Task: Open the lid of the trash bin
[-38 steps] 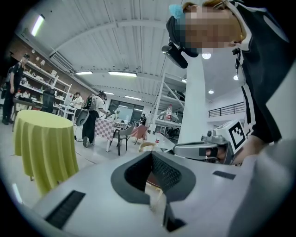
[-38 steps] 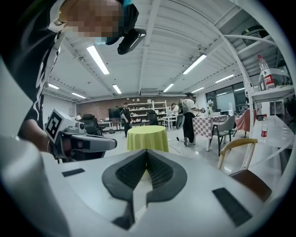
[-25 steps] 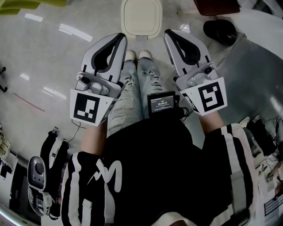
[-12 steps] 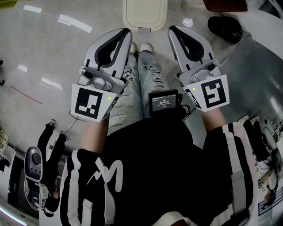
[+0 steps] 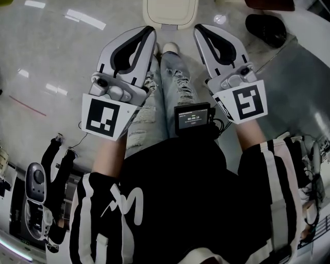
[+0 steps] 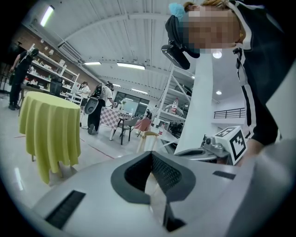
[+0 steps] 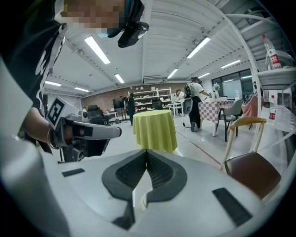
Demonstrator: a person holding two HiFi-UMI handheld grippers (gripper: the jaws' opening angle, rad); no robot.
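Seen from above, a person stands holding two grey-and-white plastic grippers out in front, side by side.

The left gripper (image 5: 148, 32) has smooth, rounded shells with black ridged rubber lining. Its own view shows the jaws pressed together tip to tip, with nothing between them. A cube with black-and-white square markers sits at its rear end.

Just beyond and between the two grippers' tips, on the floor (image 5: 46, 56) by the person's shoes (image 5: 169, 47), stands the trash bin (image 5: 170, 11). Its lid is a cream rounded square with a raised rim, lying flat and shut. Neither gripper touches it.

Below the bin in the frame are legs in pale, ripped jeans (image 5: 154, 103) and a small black screen (image 5: 192, 118) at the waist.

The right gripper (image 5: 198, 28) matches the left, and its jaws are likewise closed on nothing.

The floor is glossy pale grey with light reflections. A round black object (image 5: 265, 28) lies at the upper right.

The gripper views look out level across a workshop hall. A round table draped in yellow-green cloth (image 6: 48, 134) stands to the left, and a chair with a brown seat (image 7: 252, 171) to the right.
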